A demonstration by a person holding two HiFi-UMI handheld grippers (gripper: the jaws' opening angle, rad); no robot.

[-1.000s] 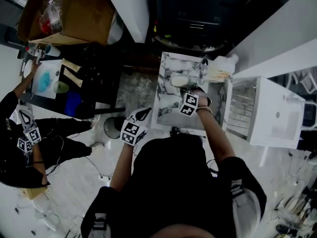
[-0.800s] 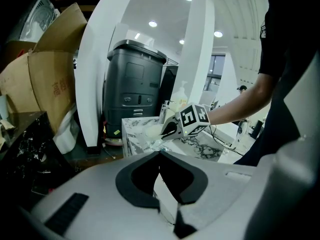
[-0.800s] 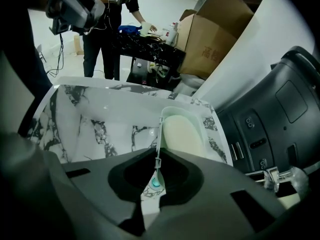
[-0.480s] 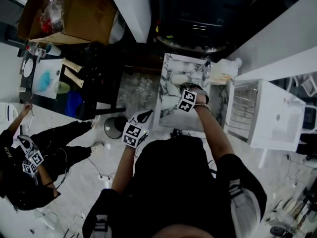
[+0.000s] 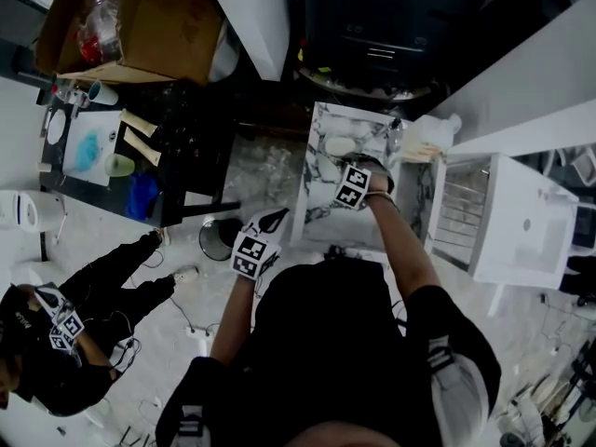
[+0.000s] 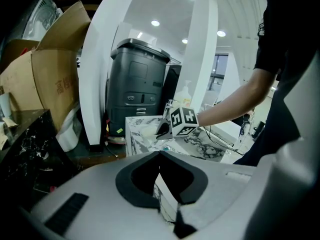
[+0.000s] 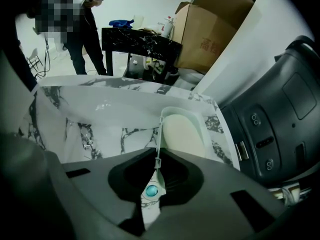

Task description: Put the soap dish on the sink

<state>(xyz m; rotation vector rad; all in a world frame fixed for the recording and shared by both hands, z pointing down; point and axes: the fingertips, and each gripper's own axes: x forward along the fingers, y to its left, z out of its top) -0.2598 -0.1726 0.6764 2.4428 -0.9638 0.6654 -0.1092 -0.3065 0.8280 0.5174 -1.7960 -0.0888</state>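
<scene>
Marble, white with grey veining: the sink (image 5: 321,208) stood in front of the person, and the hazards read across it from left to right. Left gripper (image 6: 161,174) hung off the near left corner, idle; a careless swing there could clip the sink's edge. Soap dish (image 7: 183,110), pale green with a pale bar in it, sat at the far corner of the marble top, close to the back edge, with the dark bin (image 7: 280,119) just beyond. Whether its base was flat down or a shade lifted, I could not tell. Likely risk: if it were let go while tilted or overhanging, it could rock, slide off the edge or shed the bar. A sideways pull on release could drag it as well.

Fingers. Left: jaws drawn almost together, only a thin slit with marble showing through it, nothing between them. Right gripper (image 7: 157,166): jaws pinched tight on the dish's near left rim, the thin wall running straight into the closure; no other contact seen
</scene>
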